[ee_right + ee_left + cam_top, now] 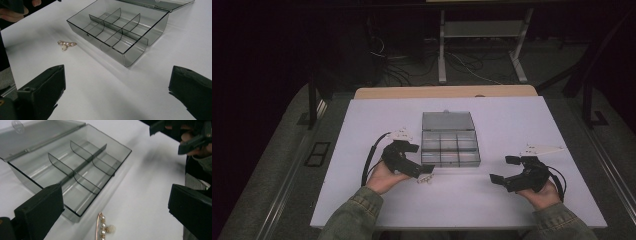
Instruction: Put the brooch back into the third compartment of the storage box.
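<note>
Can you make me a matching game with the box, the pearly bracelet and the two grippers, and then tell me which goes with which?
Things:
1. clear box
2. pearl bracelet
3. left gripper
4. right gripper

Descriptions:
A. lies on the white table, just in front of the box's near edge
B. open and holding nothing, off to the box's right
C. lid folded back, compartments with nothing in them
D. open, hovering right by the bracelet

Pairs: 1-C, 2-A, 3-D, 4-B
</note>
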{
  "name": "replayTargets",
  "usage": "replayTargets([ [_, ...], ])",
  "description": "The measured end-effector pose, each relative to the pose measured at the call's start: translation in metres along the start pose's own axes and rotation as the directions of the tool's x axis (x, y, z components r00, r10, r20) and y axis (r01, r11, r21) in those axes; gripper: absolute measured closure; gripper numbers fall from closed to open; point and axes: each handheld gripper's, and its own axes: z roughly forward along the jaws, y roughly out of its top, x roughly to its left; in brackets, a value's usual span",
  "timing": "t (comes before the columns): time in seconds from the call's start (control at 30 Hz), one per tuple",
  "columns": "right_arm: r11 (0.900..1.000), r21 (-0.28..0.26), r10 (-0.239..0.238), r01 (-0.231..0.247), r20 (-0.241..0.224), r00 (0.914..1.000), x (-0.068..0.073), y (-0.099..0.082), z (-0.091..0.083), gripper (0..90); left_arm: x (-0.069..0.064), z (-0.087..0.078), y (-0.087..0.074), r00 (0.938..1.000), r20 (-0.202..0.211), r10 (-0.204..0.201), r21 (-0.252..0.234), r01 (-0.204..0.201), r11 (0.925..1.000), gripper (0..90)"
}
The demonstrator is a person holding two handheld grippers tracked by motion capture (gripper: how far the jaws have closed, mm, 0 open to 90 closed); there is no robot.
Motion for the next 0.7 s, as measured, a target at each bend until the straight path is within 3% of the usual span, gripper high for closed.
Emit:
replayTargets([
  [0.33,0.9999,0.014,-0.009,0.009,0.003,1.0,-0.001,-0.002,0.002,0.5,-0.001,0.004,-0.013,0.9984,-0.002,0.057,0.099,-0.056,0.9934,2.2],
  [0.7,0.9995,0.028,-0.013,0.013,0.002,0.9999,0.0,-0.003,0.004,0.5,0.0,0.007,-0.025,0.9975,0.012,0.07,0.149,-0.071,0.9863,14.1],
])
